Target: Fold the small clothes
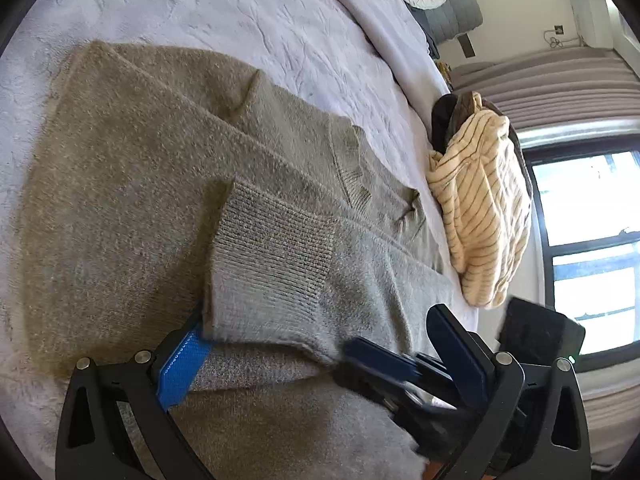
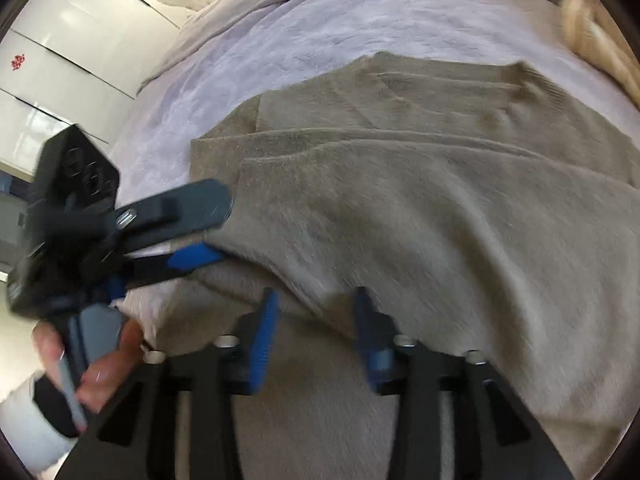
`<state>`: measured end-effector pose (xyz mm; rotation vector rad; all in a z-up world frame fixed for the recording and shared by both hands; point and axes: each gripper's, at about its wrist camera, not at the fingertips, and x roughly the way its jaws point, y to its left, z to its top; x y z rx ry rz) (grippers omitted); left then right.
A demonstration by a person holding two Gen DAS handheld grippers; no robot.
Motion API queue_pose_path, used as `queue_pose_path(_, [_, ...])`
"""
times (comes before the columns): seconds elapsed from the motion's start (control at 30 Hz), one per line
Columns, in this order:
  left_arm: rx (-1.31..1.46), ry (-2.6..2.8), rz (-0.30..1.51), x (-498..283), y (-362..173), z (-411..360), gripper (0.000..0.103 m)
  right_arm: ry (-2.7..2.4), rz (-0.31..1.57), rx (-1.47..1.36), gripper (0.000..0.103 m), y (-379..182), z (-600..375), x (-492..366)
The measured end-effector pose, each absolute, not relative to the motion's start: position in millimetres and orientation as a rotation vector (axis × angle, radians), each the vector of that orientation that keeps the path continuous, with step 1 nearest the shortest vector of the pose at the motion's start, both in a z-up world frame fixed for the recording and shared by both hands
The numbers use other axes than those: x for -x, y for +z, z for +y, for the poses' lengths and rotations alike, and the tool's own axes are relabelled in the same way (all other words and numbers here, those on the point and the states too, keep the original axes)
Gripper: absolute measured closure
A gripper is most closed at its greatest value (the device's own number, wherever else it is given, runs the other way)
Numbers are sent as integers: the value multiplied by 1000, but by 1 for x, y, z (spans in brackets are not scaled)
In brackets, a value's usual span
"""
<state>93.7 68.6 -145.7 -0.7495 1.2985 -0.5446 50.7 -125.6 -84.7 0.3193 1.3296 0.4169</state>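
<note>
Sweater lies flat across the lavender blanket, near your edge of the bed and well clear of the striped garment pile by the window. That leaves bare blanket around it to fold on. One sleeve is already laid back over the body, and its ribbed cuff rests on the chest panel; judged from that, the sleeve fold is in and the body fold is yet to come. Your left gripper comes in low and slanted from the sweater's side. Its fingers are wide apart, the sleeve lies in the gap, and neither pad presses on cloth. From the right wrist view, one of its fingers sits just at the folded edge and the other rides above it — probably there to steady or square the fold rather than carry it. Your left hand grips the handle, with a pale cuff at the wrist. Your right gripper points steeply down at the near fold of the knit. Its fingers stand apart and nothing is clamped between them, though the fabric ridge lies just at the tips. The view is blurred, so you cannot tell from it whether a pad grazes the cloth. The thick, fuzzy knit should hold a crease poorly, so expect the edge to spring back.
</note>
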Motion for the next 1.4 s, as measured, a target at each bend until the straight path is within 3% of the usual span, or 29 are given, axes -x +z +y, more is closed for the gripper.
queue_pose_path(0.1, [740,-535,1306,-96,-148,63,0,359,1336,-403,51,-80,-164,-27])
queue_pose_path(0.33, [694,-516,1297,-104,-148,54,3,64,1268,-937,51,-98,-288,38])
queue_pose_path(0.37, [680,-506,1298,-105,-147,54,14,21,1243,-1000,51,-103,-303,43])
queue_pose_path(0.4, [658,-492,1303,-106,-147,53,36,2,1218,-1034,51,-105,-311,45])
queue_pose_path(0.43, [643,-484,1310,-107,-148,53,50,-20,1185,-1055,52,-106,-320,44])
queue_pose_path(0.47, [638,-481,1326,-108,-151,53,79,-51,1160,-1051,75,-105,-328,41])
queue_pose_path(0.5, [641,-478,1338,-107,-153,55,95,-74,1158,-1028,97,-105,-329,37])
queue_pose_path(0.7, [557,-523,1303,-84,-135,48,95,-50,1118,-801,97,-76,-340,20])
queue_pose_path(0.87, [483,-469,1339,-73,-151,40,95,-57,1186,-802,97,-98,-363,42])
queue_pose_path(0.93, [498,-464,1328,-72,-151,46,95,-48,1186,-833,93,-101,-364,50])
queue_pose_path(1.07, [443,-462,1320,-76,-145,52,95,9,1231,-845,64,-90,-361,66])
queue_pose_path(1.23, [401,-455,1333,-76,-145,51,95,-19,1102,-830,59,-62,-380,68])
queue_pose_path(1.4, [374,-436,1336,-76,-147,48,95,-57,1087,-965,59,-90,-425,35])
